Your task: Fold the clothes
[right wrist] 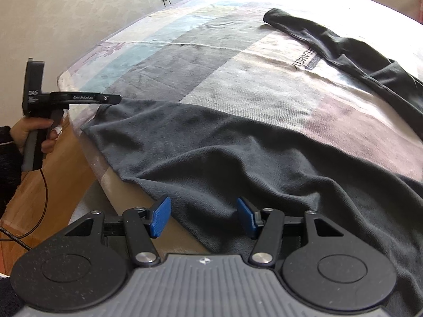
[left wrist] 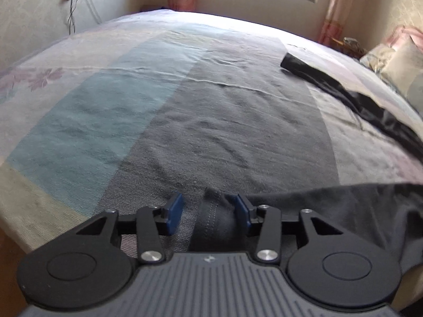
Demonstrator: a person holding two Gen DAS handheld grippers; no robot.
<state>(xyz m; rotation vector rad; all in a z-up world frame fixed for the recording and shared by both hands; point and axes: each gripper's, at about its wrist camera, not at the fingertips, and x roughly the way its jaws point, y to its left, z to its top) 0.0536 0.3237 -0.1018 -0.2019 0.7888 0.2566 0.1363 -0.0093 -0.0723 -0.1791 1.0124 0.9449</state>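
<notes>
The dark grey garment [right wrist: 238,153] lies spread and rumpled across the lower half of the bed [right wrist: 264,60], with no neat fold showing; most folding looks undone. The left tool [left wrist: 208,212] stands part open, a hem corner loose between its pads. The right tool [right wrist: 203,216] gapes over the cloth's edge, gripping nothing. The garment's right side runs out of frame.

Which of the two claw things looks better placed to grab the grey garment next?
The left, I'd guess. The left gripper already has the dark grey garment corner between its open jaws, one pad touching it. The right gripper hangs open above the garment's edge by the bed.
</notes>
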